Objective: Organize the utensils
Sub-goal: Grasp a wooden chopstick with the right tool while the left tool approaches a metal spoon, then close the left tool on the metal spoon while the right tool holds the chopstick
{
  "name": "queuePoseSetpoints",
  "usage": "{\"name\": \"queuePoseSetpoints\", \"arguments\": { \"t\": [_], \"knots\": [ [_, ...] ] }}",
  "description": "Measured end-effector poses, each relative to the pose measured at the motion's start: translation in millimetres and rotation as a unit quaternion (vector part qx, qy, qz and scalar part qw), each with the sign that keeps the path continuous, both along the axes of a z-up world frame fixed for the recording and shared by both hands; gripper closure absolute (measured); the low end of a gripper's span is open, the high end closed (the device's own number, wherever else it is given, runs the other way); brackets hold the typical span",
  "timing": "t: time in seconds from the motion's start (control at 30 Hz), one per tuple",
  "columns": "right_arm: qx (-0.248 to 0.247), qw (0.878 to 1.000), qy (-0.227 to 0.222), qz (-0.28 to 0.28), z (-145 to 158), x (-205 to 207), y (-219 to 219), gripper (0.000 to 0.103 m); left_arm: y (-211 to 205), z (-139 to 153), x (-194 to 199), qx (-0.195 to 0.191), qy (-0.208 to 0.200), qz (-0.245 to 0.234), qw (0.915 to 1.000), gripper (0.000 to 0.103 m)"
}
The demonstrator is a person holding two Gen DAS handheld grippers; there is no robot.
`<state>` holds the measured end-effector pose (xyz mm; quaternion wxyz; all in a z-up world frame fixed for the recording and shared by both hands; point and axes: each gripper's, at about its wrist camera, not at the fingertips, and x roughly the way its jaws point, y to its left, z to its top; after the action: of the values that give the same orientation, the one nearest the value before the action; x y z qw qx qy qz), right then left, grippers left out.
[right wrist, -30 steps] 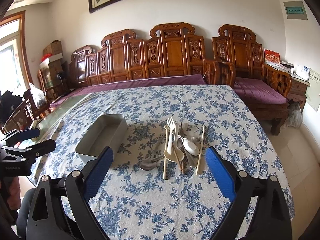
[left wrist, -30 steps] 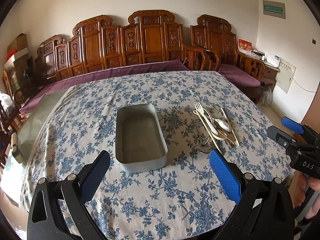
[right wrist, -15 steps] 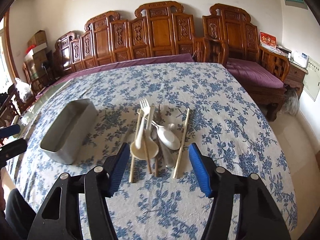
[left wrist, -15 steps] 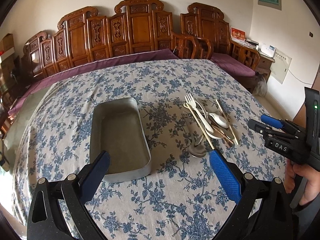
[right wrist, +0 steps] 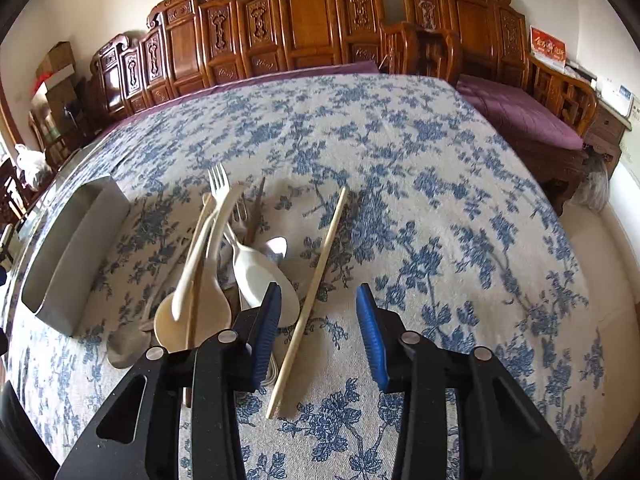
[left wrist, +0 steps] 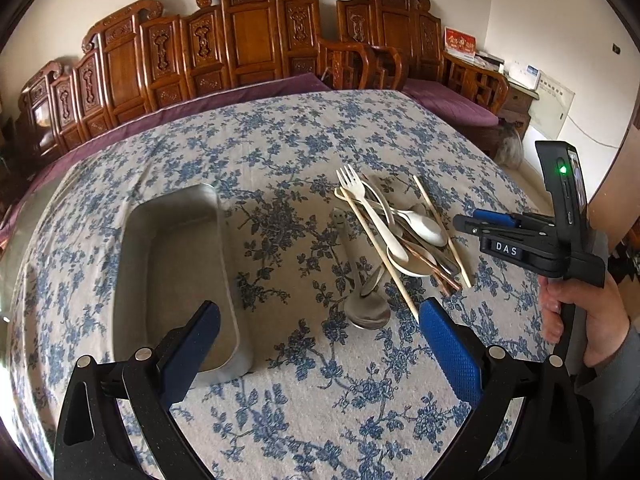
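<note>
A pile of utensils [left wrist: 396,232] lies on the flowered tablecloth: a white fork [right wrist: 218,196], white spoons [right wrist: 260,276], a metal spoon [left wrist: 366,308] and chopsticks. One pale wooden chopstick [right wrist: 324,260] lies apart on the pile's right. My right gripper [right wrist: 318,316] hangs low over its near part with the stick between the closing jaws; the pads do not touch it. To the left stands an empty metal tray [left wrist: 176,272], also seen from the right wrist [right wrist: 80,256]. My left gripper [left wrist: 324,340] is open and empty, between the tray's near end and the pile.
The table [right wrist: 400,168] wears a blue-flowered cloth. Carved wooden benches [left wrist: 248,40] with purple cushions stand behind it and to the right. A person's hand [left wrist: 580,312] holds the right gripper [left wrist: 470,218] at the table's right edge.
Both grippers have sunk and come closer to the table. The right one's jaws have narrowed and now straddle the lone chopstick. The left stays wide open.
</note>
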<state>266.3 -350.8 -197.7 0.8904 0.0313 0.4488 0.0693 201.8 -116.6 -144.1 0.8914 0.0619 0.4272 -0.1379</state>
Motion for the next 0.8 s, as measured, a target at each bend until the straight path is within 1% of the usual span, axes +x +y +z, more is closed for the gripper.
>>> {"name": "queuePoseSetpoints", "arguments": {
  "t": [0.13, 0.23, 0.37, 0.5, 0.57, 0.67, 0.8],
  "knots": [
    [-0.004, 1.0, 0.022, 0.015, -14.1, 4.0, 2.6, 0.065, -7.3, -13.8, 9.9, 0.001, 0.017, 0.002, 0.9998, 0.011],
    [-0.013, 0.999, 0.034, 0.024, -21.7, 6.2, 7.3, 0.068, -10.6, -25.2, 15.3, -0.001, 0.033, 0.006, 0.9994, 0.017],
    [-0.04, 0.998, 0.035, 0.022, -22.9, 6.0, 11.0, 0.078, -13.7, -39.2, 20.5, -0.01, 0.059, 0.008, 0.9982, 0.024],
    [-0.051, 0.998, 0.036, 0.014, -23.1, 6.8, 8.0, 0.093, -16.2, -50.8, 25.7, -0.025, 0.083, 0.011, 0.9961, 0.031],
    [-0.052, 0.998, 0.037, 0.012, -23.7, 8.0, 6.0, 0.097, -15.6, -56.3, 30.5, -0.036, 0.097, 0.019, 0.9944, 0.036],
    [-0.037, 0.998, 0.04, 0.008, -24.2, 9.8, 0.7, 0.097, -16.1, -64.0, 37.5, -0.05, 0.114, 0.029, 0.9918, 0.043],
    [-0.034, 0.999, 0.041, 0.008, -24.3, 10.8, -0.7, 0.097, -16.8, -73.0, 43.3, -0.061, 0.132, 0.041, 0.9885, 0.056]
  ]
}}
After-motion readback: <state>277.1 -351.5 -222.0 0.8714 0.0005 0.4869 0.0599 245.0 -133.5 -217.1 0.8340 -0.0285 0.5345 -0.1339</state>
